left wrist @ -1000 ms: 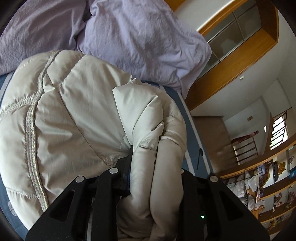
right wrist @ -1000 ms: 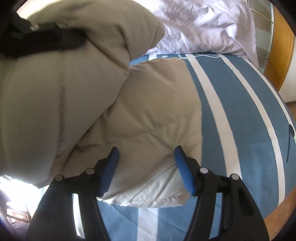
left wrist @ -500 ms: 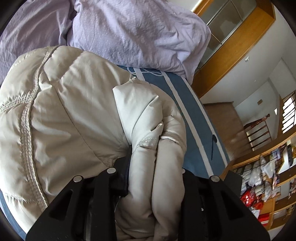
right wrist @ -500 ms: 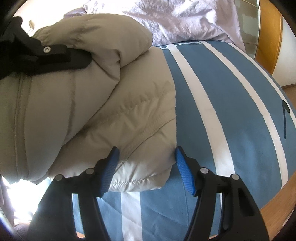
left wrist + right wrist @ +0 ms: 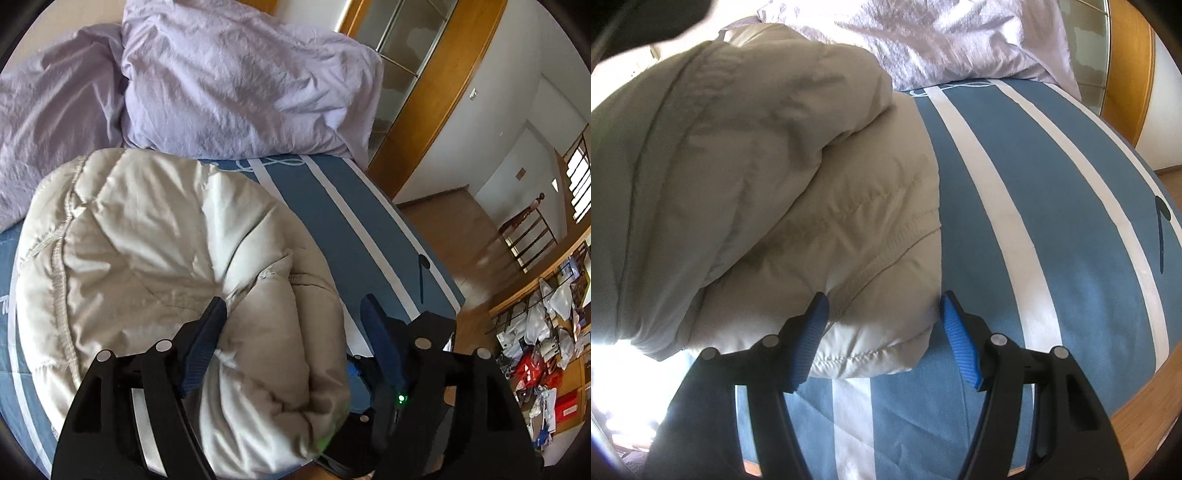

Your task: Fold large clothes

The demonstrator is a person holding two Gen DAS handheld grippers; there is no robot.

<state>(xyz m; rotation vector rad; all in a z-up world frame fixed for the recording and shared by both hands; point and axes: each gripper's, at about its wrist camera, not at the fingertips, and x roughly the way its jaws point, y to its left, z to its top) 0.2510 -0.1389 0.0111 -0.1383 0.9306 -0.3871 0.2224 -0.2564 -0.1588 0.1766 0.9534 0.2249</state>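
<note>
Puffy beige quilted jacket [image 5: 155,266] lying bunched on blue white-striped bed [image 5: 1052,206] — left gripper [image 5: 293,308] jaws just opening, released, sleeve fold between them; right gripper [image 5: 884,306] jaws standing apart, straddling the hem corner.

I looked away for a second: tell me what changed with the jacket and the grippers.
The left gripper has just been opening and let go of the beige puffer jacket; the released fold lies between its fingers. The right gripper stayed open astride the jacket's corner. Striped bed cover and lilac pillow are unchanged.
</note>
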